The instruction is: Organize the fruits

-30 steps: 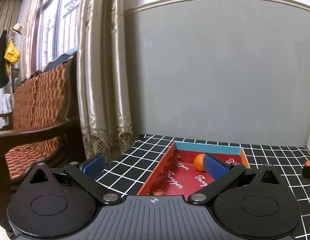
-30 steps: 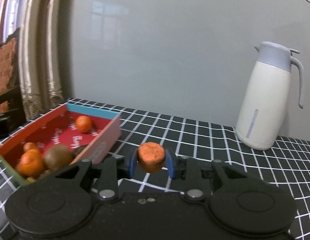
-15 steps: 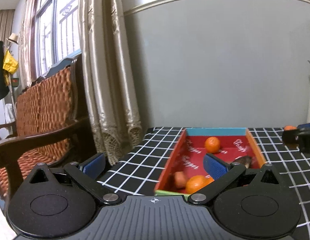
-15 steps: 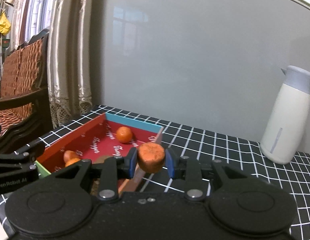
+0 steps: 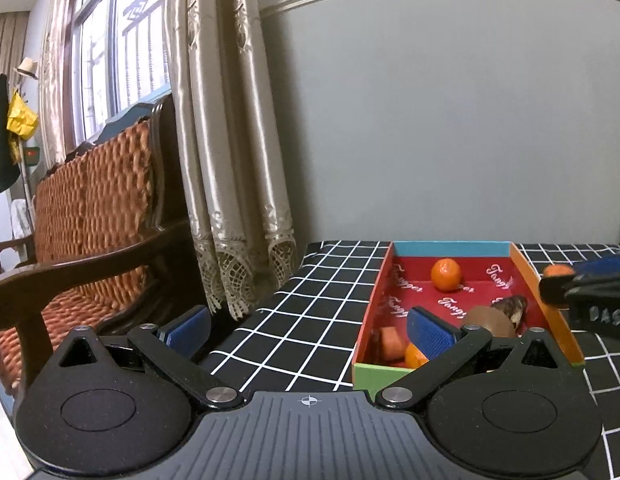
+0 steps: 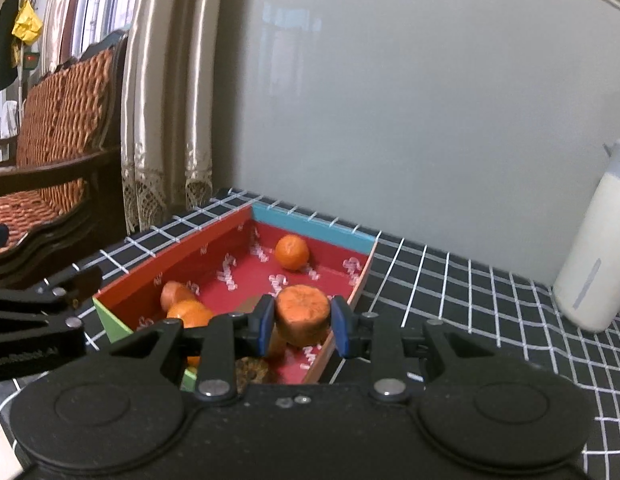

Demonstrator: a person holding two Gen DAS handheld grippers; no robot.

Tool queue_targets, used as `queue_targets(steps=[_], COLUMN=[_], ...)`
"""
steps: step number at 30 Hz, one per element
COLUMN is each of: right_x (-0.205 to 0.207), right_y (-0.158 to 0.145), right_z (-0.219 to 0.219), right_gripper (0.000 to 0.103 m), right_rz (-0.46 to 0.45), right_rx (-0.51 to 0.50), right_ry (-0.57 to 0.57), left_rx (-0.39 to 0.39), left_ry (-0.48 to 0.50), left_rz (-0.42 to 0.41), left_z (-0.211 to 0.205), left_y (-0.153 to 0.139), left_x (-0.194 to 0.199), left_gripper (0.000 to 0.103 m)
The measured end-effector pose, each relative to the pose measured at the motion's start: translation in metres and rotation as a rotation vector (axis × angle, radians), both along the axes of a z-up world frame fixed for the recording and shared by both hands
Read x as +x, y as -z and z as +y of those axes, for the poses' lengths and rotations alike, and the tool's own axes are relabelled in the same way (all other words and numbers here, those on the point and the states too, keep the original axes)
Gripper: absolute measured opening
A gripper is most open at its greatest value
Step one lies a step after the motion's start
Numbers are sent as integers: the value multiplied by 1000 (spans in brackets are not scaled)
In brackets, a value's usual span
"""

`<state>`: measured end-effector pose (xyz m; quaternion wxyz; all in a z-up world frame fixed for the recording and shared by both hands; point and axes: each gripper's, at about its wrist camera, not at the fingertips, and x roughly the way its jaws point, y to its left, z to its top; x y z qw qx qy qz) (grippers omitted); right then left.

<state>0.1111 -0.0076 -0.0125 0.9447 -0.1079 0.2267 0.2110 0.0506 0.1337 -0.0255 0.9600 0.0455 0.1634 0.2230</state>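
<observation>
My right gripper (image 6: 301, 322) is shut on an orange fruit (image 6: 302, 313) and holds it above the right part of the red box (image 6: 213, 240). The box holds a tangerine (image 6: 292, 251) at the far end, more orange fruits (image 6: 187, 313) and a brown fruit at the near end. In the left wrist view the box (image 5: 526, 276) lies ahead on the right, with the tangerine (image 5: 446, 274) and a brown kiwi (image 5: 488, 320) inside. My left gripper (image 5: 310, 326) is open and empty, at the table's left edge. The right gripper with its fruit (image 5: 557, 270) enters from the right.
A black tablecloth with a white grid (image 5: 310, 292) covers the table. A white thermos jug (image 6: 594, 248) stands at the back right. A wooden chair with an orange woven cushion (image 5: 89, 216) and curtains (image 5: 225, 140) stand left of the table. A grey wall is behind.
My right gripper has carried the orange fruit leftward to above the box. My left gripper has drawn back, so the box shows further ahead.
</observation>
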Motion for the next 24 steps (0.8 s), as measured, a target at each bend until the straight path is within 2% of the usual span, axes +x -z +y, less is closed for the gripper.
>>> queue_targets(steps=[16,18,20,24], right_x=[9,9,6,-1], right_y=[17,18,19,10], right_z=[7,10,11,7], right_gripper=[30,38,54,71], right_rz=[27,26,3,-30], right_rx=[-47,-74,-100,-104], right_ry=[6,-4,-1,5], left_rx=[-1,-1,4,7], left_ry=[10,12,15,19], left_rz=[22,26,29,33], left_z=[2,1,0,-1], left_y=[1,1,1,1], left_x=[2,3,3,2], left_gripper=[103,103,103,103])
